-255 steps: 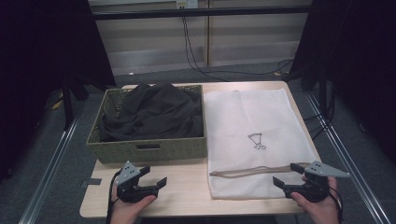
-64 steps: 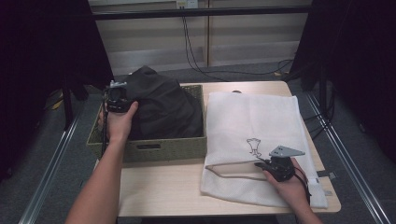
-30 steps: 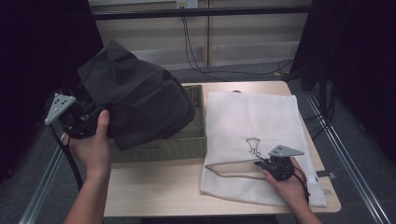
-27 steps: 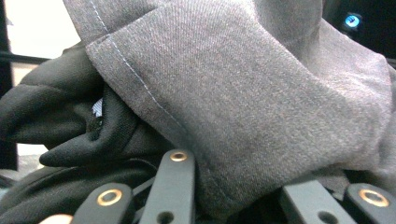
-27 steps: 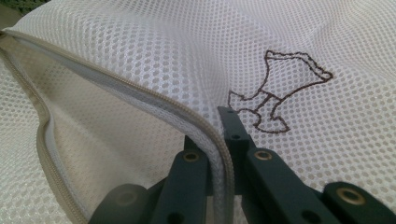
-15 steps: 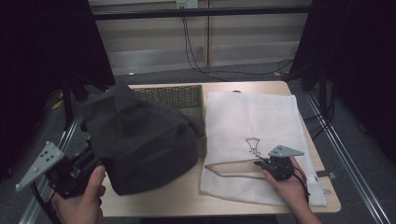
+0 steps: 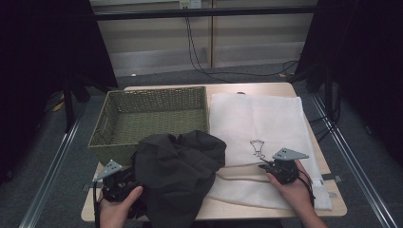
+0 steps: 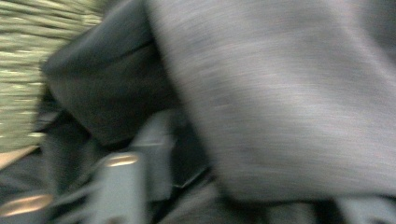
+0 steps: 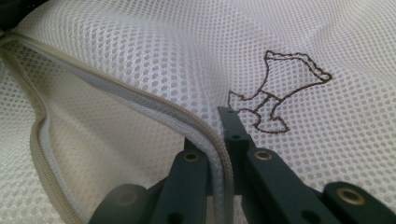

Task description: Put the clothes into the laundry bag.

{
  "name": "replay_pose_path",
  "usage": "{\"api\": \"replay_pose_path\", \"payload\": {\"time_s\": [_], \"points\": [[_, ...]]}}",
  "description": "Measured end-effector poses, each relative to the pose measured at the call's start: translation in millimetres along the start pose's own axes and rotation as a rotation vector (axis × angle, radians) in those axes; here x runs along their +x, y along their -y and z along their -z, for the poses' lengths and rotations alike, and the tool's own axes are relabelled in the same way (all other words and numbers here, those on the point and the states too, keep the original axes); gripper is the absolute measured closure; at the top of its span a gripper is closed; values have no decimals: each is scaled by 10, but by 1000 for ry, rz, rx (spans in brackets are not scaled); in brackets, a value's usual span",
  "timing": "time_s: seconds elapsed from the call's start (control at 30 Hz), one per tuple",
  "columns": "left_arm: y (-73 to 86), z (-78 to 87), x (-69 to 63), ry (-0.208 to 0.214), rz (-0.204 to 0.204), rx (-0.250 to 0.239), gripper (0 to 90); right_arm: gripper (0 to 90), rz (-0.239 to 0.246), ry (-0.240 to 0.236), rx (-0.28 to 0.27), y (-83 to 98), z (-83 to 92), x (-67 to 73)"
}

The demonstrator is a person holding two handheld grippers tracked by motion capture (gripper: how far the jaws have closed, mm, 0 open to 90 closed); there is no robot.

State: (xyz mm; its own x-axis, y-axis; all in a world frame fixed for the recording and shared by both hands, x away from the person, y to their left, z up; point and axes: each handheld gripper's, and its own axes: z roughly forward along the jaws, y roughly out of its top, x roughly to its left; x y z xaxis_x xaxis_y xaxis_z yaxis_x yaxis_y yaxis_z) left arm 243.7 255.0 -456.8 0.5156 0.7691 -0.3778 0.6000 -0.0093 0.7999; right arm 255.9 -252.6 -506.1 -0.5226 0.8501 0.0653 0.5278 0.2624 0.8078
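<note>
Dark garment [image 7: 178, 175]: now out of basket [image 7: 152, 102], heaped at table's front edge. Left claw [image 7: 124, 186]: jaws just opening beside it, grip unclear. Right claw [image 7: 280, 167]: unmoved, clamped on bag [image 7: 259, 118] hem.

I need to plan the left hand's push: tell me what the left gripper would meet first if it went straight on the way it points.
Probably the dark garment: the left gripper points right at the heap beside it. Depth is blurred in its own view.

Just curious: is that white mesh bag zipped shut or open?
Open: the right gripper lifts the mesh bag by its upper zipper edge, leaving a gap.
</note>
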Motion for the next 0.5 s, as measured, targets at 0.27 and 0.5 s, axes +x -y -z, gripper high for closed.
{"api": "replay_pose_path", "payload": {"time_s": [0.27,0.5], "points": [[-90,-80,282,-116,-73,70,122,890,1,0,-5,2,5,3],[-137,192,361,47,-125,-22,48,890,0,6,2,0,-1,2]]}}
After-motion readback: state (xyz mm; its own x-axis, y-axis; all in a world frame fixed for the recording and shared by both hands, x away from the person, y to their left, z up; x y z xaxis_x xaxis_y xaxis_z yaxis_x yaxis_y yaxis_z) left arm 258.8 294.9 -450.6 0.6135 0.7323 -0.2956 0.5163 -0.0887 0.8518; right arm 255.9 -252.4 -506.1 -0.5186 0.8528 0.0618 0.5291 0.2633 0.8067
